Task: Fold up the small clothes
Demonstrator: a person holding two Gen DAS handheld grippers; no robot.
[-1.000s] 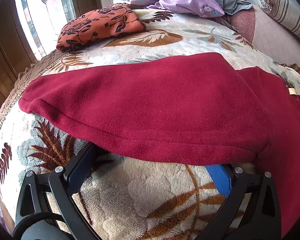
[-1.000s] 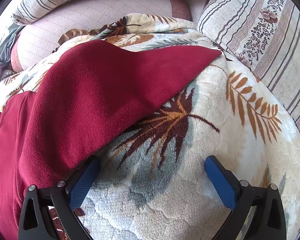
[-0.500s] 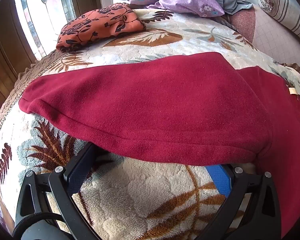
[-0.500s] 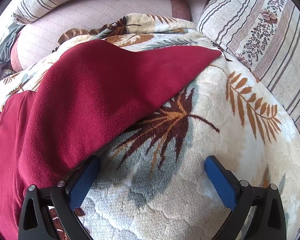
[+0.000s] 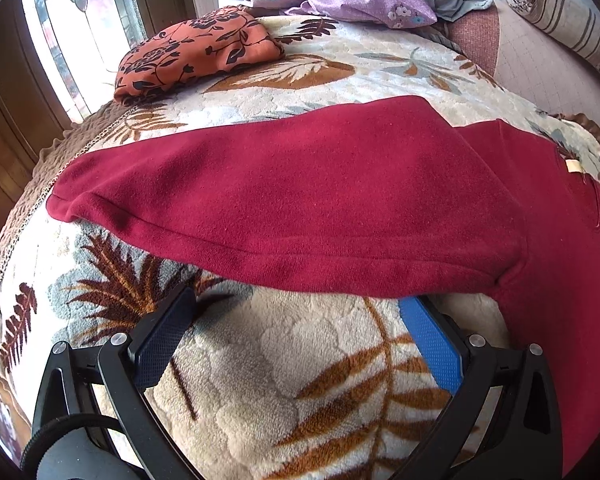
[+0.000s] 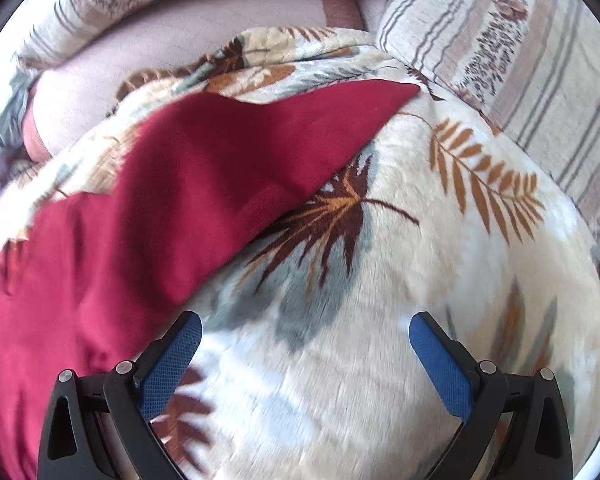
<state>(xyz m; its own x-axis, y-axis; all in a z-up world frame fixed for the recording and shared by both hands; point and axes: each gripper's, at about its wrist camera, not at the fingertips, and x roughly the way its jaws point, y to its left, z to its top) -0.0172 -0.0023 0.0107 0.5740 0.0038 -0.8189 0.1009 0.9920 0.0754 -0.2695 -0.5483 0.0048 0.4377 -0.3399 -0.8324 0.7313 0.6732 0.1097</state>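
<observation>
A dark red fleece garment (image 5: 320,192) lies spread on a leaf-patterned blanket (image 5: 284,380). One long part of it runs across the left wrist view, its hem edge just past the fingertips of my left gripper (image 5: 300,304). That gripper stands open, nothing between its blue pads. In the right wrist view the same red garment (image 6: 188,184) stretches from lower left to a pointed end at upper right. My right gripper (image 6: 304,328) is open over bare blanket, its left finger beside the red cloth's edge.
An orange flowered cloth (image 5: 196,52) and a purple flowered cloth (image 5: 364,0) lie at the far side of the bed near a window (image 5: 72,28). Striped cushions (image 6: 512,52) flank the blanket on the right. The blanket's left edge (image 5: 16,232) drops off.
The left wrist view is unchanged. The right gripper has pulled back and shifted, so the red cloth sits farther away and the view is blurred with motion.
</observation>
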